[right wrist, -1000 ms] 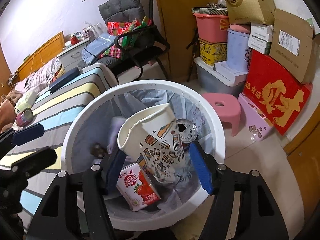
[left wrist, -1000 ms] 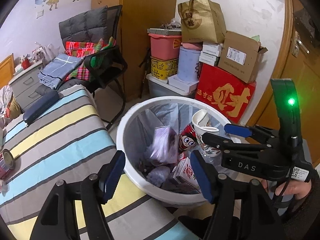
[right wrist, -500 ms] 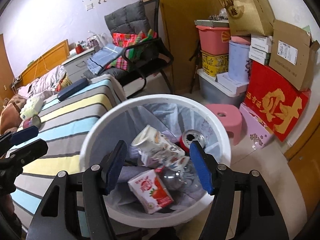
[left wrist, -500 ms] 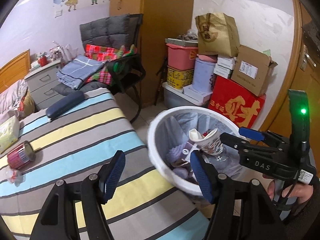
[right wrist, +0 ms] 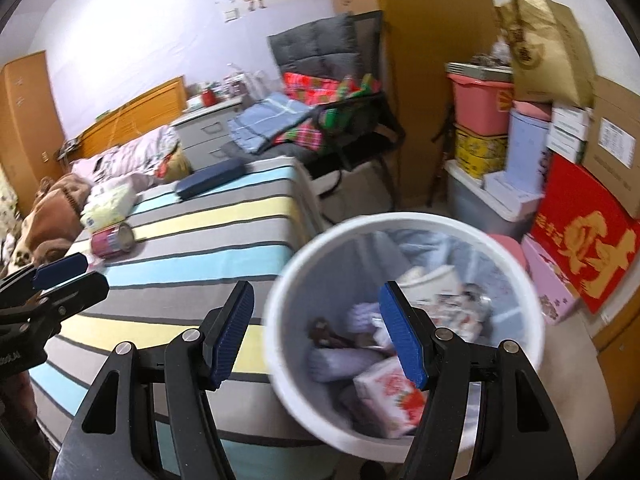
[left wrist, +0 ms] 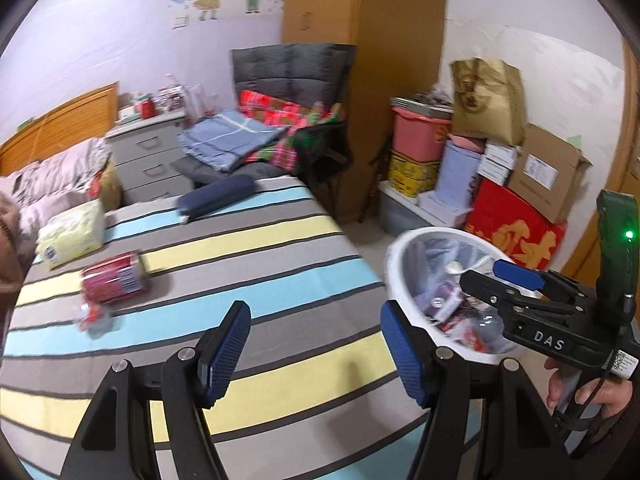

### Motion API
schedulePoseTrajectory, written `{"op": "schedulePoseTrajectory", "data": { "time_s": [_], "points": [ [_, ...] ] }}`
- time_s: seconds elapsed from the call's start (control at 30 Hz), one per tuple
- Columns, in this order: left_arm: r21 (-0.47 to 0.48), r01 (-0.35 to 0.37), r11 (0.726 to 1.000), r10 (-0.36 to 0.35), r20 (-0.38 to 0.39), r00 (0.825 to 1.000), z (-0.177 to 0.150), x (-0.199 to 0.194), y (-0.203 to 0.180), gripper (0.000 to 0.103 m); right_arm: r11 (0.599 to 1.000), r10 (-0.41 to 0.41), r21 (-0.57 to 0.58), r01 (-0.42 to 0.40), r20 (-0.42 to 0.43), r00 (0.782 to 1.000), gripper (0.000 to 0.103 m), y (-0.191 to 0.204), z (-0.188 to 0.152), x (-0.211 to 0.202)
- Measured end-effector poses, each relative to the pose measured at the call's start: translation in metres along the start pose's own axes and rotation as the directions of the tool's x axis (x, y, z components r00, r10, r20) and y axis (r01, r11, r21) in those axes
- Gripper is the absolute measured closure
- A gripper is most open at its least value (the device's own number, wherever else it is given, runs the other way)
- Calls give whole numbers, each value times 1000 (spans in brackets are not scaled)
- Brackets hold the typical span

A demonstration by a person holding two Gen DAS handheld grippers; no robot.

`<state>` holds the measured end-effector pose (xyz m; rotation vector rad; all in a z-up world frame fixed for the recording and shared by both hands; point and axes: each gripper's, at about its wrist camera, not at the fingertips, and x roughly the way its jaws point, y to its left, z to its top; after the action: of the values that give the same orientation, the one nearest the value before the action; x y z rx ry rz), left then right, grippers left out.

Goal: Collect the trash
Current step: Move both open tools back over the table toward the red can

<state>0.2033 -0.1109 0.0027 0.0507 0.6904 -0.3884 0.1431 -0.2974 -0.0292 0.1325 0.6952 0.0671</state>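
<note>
Paper cup (right wrist: pixel 430 280) now lies in our waste bin (right wrist: pixel 520 280); both grippers, left (left wrist: pixel 314 346) and right (right wrist: pixel 316 330), empty, jaws apart, swinging toward the red can (left wrist: pixel 114 282) on the bed (left wrist: pixel 256 264).

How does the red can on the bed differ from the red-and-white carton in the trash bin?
The red can lies on its side on the striped bed, in the open; the carton sits inside the white bin among other trash. The can is round with a metal end; the carton is boxy with flat faces. The can is mostly red; the carton is white with red print. Both are drink packaging, and neither is in a claw.
</note>
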Motion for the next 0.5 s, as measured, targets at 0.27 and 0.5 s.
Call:
{"op": "schedulePoseTrajectory", "data": {
  "time_s": [0.27,0.5],
  "points": [
    [-97,-104,990,105,3,994,-11,-19,72,36,993,90,-74,-91,-14,996,36,51,7,19],
    [-173,-187,967,187,-16,982,-26,-28,126,36,978,156,-134,-160,-39,987,36,89,13,37]
  ]
}}
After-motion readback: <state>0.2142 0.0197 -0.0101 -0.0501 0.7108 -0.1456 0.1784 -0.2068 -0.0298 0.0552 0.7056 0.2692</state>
